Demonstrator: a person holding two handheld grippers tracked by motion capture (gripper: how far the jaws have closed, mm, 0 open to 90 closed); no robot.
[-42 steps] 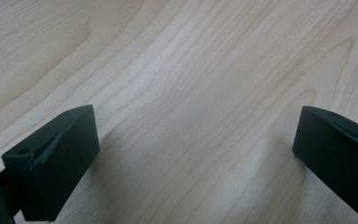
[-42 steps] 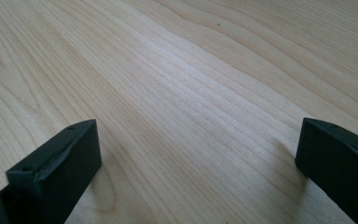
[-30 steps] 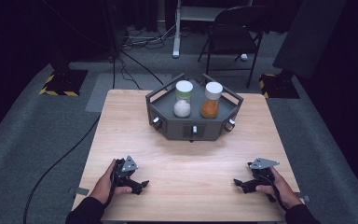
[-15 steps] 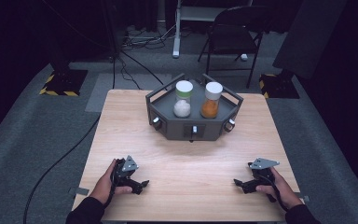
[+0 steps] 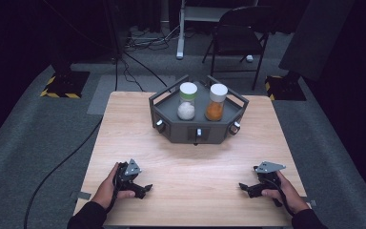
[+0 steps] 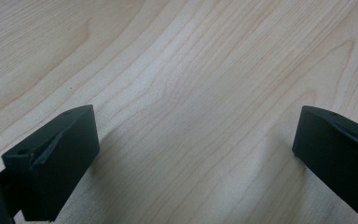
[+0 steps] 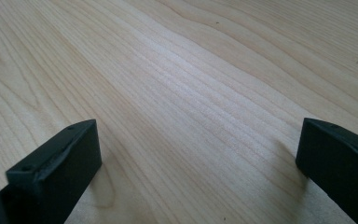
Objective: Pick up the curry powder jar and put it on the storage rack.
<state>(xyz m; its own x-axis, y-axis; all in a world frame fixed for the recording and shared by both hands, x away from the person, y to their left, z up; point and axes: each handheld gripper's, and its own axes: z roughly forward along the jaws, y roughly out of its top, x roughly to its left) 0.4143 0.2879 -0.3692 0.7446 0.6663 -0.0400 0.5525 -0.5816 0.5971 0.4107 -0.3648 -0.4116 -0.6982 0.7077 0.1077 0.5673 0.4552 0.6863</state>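
While both grippers, left (image 5: 143,190) and right (image 5: 246,188), rested gaping on the table (image 5: 200,162), I judged reaching for the jars (image 5: 187,101) came next.

A light wooden table (image 5: 190,162) is seen standing on grey carpet. At its far middle a dark six-sided tray (image 5: 171,125) is set. The left gripper (image 5: 134,185) is rested on the near left part, the right gripper (image 5: 253,187) on the near right, apparently touching the wood.
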